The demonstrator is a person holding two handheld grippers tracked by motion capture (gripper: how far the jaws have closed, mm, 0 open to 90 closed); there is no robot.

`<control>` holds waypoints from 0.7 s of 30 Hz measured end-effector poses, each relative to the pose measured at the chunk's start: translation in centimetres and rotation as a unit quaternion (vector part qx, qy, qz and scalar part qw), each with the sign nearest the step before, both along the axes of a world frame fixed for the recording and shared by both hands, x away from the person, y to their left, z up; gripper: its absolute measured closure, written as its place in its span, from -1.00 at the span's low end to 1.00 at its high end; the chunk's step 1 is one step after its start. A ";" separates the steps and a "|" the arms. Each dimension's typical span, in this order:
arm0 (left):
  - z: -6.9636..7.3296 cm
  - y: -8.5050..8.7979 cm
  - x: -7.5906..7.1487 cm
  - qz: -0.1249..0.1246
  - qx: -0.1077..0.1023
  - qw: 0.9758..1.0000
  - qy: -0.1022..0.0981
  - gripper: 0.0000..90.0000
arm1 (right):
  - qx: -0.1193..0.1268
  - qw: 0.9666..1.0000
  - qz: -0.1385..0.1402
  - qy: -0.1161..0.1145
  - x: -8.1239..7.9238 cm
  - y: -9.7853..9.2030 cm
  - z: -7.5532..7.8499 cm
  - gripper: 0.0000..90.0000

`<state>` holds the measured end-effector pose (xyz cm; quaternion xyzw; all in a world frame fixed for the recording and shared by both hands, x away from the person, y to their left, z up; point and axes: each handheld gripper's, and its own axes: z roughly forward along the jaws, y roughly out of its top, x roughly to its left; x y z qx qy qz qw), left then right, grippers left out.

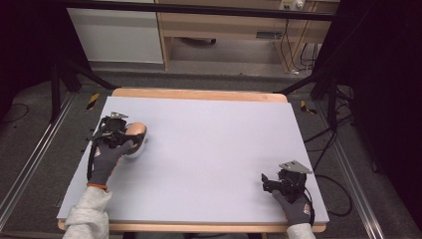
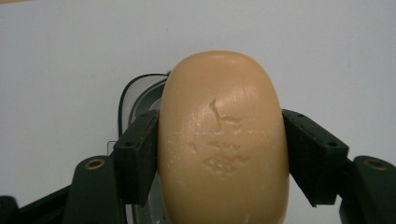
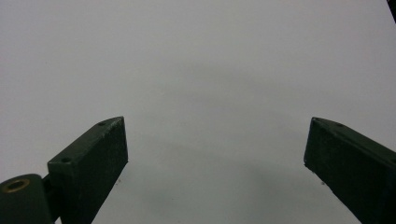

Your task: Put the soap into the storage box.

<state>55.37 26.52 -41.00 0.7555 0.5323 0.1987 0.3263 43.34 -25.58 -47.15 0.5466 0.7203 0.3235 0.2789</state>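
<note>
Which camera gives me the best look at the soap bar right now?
The left gripper view: the soap bar sits large between the left gripper's jaws, its stamped face legible. In the high view it is a small tan shape at the jaws.

Illumination in the high view is uneven: the table top point(image 1: 214, 149) is evenly and brightly lit, while the surrounding floor and side curtains fall into deep shadow. Shadows on the surface are soft and short, suggesting overhead diffuse light. Resolution is low and fine detail is smeared. In the left gripper view, the soap bar point(image 2: 223, 140) is sharp with mild sheen. The right gripper view is dimmer, greyish, with a faint vignette and soft shadow between the jaws.
</note>
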 end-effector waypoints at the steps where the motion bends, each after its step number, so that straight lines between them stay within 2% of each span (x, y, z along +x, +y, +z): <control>1: -0.1 0.0 0.0 0.001 0.001 1.000 0.001 -0.30 | 0.000 1.000 0.001 0.001 0.0 0.0 0.0 -0.86; 14: -1.1 0.2 0.5 0.011 0.010 1.000 0.012 -0.30 | 0.000 1.000 0.001 0.001 0.0 0.0 0.0 -0.86; 21: -1.3 0.1 0.5 0.012 0.014 1.000 0.010 -0.30 | 0.000 1.000 0.002 0.000 0.0 0.0 0.0 -0.86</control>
